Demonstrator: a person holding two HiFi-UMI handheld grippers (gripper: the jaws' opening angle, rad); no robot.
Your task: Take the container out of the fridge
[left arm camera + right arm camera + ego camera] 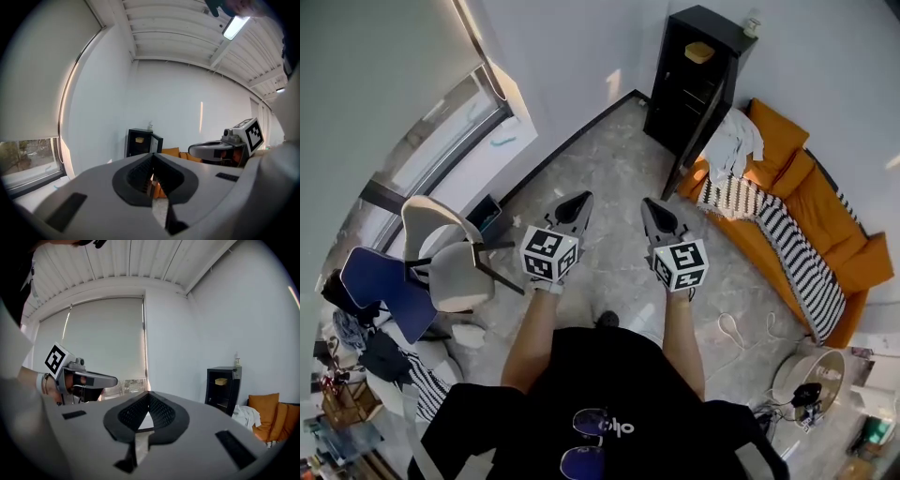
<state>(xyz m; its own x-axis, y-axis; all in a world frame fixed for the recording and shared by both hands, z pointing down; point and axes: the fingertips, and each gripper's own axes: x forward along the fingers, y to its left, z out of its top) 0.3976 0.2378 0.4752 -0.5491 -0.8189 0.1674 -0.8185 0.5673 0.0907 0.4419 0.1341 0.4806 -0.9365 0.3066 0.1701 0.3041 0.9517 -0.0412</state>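
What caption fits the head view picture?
Left gripper and right gripper, both shut and empty, point toward the open black fridge holding a small yellow container.

No legible text; the white mark (pixel 622 428) on the black shirt (pixel 581 375) is unreadable.

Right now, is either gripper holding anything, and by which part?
Nothing is held. The left gripper and right gripper are shut and empty; the container sits in the open fridge.

A fridge (pixel 687 80) with a smooth black casing stands on a polished, marble-look grey floor (pixel 609 173). The sofa (pixel 825 211) is orange cloth, draped with a striped woven throw (pixel 773 234). The left gripper (pixel 581 199) and right gripper (pixel 649 204) are matt grey plastic.
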